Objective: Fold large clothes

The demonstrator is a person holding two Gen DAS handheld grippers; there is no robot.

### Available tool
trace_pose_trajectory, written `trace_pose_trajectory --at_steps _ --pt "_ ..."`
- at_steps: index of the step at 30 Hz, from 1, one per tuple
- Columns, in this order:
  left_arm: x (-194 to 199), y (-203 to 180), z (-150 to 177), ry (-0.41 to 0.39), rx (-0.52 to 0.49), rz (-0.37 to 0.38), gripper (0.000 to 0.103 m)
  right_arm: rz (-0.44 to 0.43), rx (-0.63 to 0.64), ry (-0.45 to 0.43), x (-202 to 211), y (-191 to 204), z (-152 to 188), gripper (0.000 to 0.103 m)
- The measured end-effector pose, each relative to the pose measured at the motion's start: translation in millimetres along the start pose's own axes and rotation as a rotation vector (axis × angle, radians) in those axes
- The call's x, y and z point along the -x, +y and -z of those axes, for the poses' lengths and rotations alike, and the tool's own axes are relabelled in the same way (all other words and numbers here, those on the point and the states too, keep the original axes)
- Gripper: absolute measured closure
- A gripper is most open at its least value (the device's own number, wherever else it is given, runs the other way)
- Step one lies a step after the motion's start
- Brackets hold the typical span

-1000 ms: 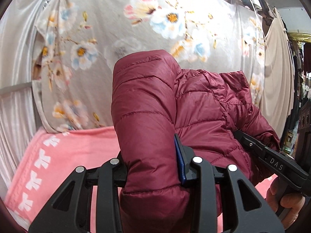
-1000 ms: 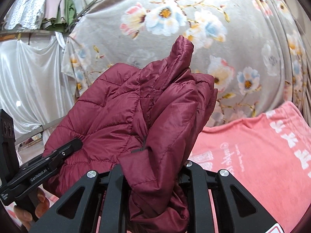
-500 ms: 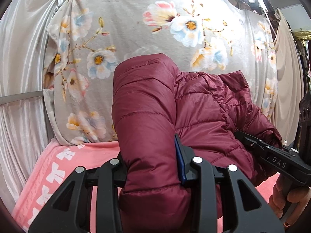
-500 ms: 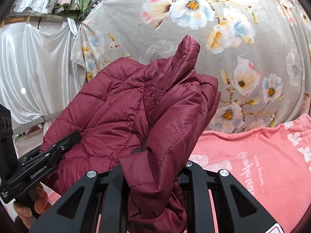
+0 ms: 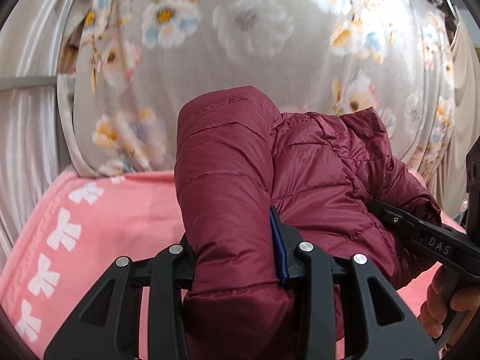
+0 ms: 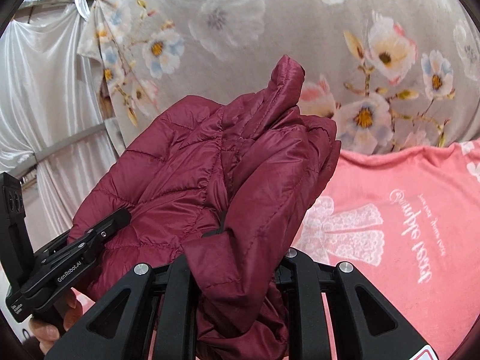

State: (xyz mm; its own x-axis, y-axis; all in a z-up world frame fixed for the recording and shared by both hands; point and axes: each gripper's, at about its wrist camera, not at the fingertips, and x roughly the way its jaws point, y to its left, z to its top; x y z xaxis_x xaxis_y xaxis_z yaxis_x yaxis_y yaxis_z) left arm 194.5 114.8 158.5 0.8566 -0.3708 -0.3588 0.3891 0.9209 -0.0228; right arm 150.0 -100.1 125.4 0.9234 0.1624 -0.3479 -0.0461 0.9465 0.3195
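A maroon quilted puffer jacket (image 5: 228, 186) is bunched and held up between both grippers above a pink blanket (image 5: 120, 219). My left gripper (image 5: 237, 264) is shut on a thick padded fold of it. My right gripper (image 6: 237, 270) is shut on another bunched fold of the jacket (image 6: 210, 174). The right gripper (image 5: 420, 234) shows at the right of the left wrist view, its tips in the fabric. The left gripper (image 6: 90, 243) shows at the left of the right wrist view, also against the jacket. Both sets of fingertips are hidden by cloth.
The pink blanket (image 6: 405, 210) with white bows and script covers the surface below. A grey floral cloth (image 5: 240, 45) hangs right behind it. White satin drapes (image 6: 45, 90) and a grey rail (image 5: 27, 82) stand at the left.
Both grippers, still holding the jacket, have tilted and dropped downward, so more pink blanket shows and the floral cloth looms closer. The grips have not changed.
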Motion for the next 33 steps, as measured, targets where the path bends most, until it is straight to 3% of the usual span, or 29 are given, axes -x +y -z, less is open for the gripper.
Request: trace_pose_trajectory --at_steps 15,27,33 --pt "-73.8 11.5 68.9 0.154 -0.009 -0.033 0.069 0.034 -0.055 0.155 -82.0 -32.2 67.8 0.086" --pt "-98.9 16.2 109.6 0.234 -0.012 -0.045 0.067 0.046 -0.071 0.230 -106.0 -44.8 102.8 0.083" --pt "-101.3 21.0 120.4 0.257 0.019 -0.054 0.058 0.060 -0.089 0.252 -108.0 -48.4 110.2 0.074"
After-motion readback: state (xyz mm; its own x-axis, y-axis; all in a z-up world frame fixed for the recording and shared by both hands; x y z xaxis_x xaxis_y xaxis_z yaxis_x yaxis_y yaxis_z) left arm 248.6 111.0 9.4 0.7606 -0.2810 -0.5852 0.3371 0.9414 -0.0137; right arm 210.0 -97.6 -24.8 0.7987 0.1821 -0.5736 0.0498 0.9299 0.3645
